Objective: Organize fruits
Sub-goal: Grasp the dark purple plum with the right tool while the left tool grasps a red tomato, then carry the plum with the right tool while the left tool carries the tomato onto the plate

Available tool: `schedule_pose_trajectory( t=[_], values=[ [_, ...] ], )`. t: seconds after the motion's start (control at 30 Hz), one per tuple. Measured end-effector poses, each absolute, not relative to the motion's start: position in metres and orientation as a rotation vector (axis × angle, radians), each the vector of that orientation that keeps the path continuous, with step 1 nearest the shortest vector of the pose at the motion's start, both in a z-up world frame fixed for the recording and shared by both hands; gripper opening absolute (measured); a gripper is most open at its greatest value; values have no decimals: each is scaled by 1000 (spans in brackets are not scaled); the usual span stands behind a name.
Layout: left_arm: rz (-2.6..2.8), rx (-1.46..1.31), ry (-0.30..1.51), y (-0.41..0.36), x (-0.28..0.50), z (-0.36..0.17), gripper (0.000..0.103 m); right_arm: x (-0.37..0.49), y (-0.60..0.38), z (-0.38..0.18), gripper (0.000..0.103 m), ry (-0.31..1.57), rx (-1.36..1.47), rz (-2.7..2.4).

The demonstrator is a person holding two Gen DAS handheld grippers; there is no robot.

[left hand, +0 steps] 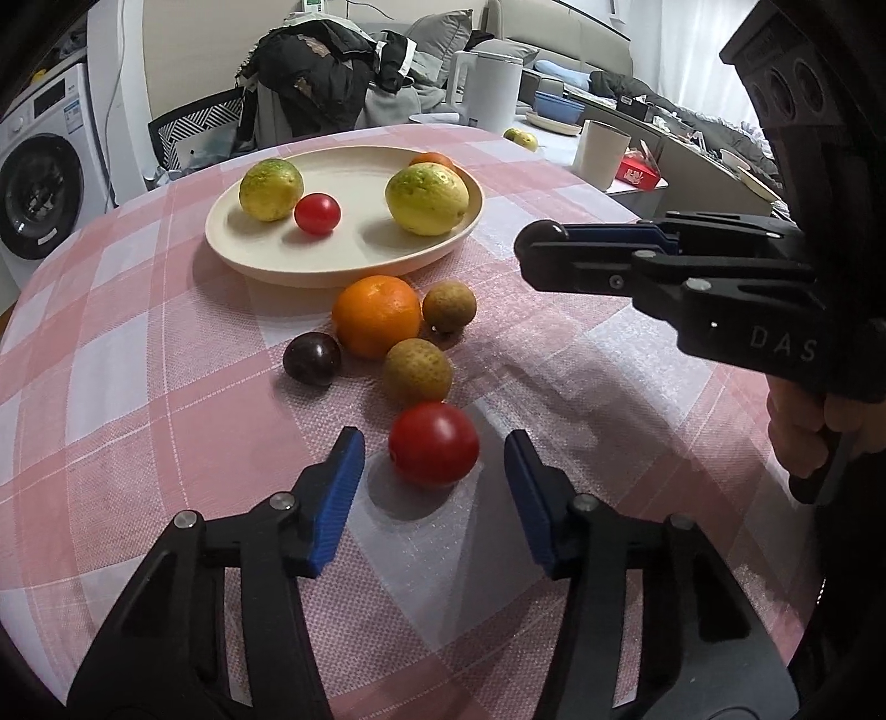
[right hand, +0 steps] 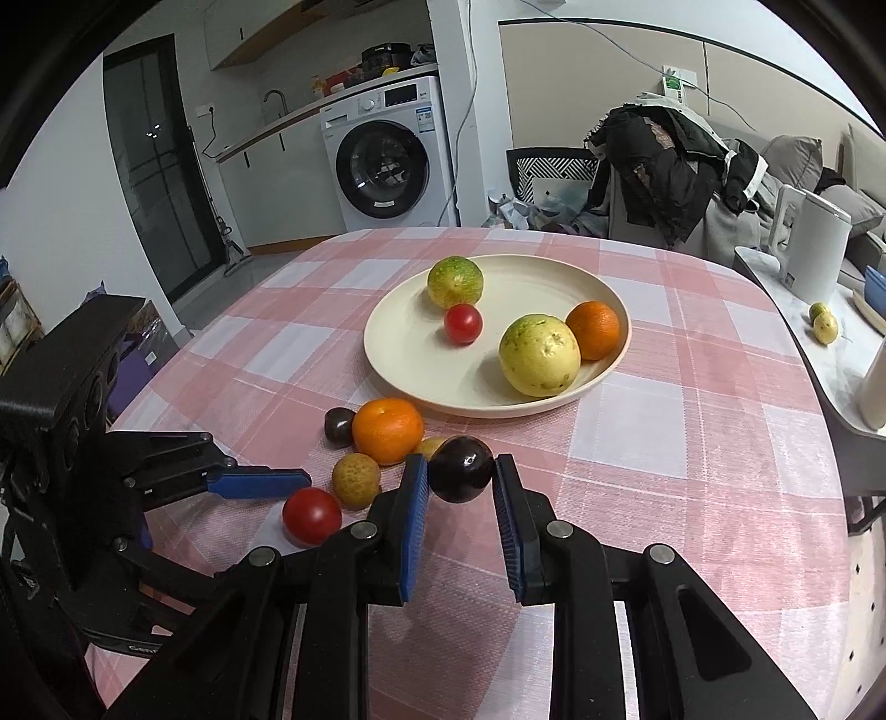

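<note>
Black left gripper (left hand: pixel 434 451), ribbed blue jaws, silver screws.

Place: lived-in home
Signs: washing machine (right hand: pixel 385 160), sofa (left hand: pixel 559 39), kettle (left hand: pixel 490 88), checked tablecloth (right hand: pixel 692 443)

Pink-white checked tablecloth (left hand: pixel 166 310), cream plate (left hand: pixel 343 266)

On plate (right hand: pixel 387 354): two guavas (right hand: pixel 540 354), tomato (right hand: pixel 463 323), orange (right hand: pixel 592 329).
Before plate, on table (right hand: pixel 692 443): mandarin (right hand: pixel 387 430), two longans (right hand: pixel 355 479), plum (right hand: pixel 339 424), second tomato (right hand: pixel 312 515).
</note>
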State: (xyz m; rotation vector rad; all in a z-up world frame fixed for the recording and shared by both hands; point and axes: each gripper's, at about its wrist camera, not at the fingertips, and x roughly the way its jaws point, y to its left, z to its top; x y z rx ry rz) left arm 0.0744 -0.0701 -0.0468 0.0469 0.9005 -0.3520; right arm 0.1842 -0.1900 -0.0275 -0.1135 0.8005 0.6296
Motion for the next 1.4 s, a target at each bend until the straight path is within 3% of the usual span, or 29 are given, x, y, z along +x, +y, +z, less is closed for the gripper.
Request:
schedule_pose_trajectory(
  t=[0.17, 1.4],
  values=[
    [-351, 38, 899, -69, 78, -46, 28, 184, -191, -26, 25, 798, -110, 628],
    [-221, -32, 705, -21, 102, 18, 28, 195, -204, -5, 25, 726, -13, 628]
  ],
)
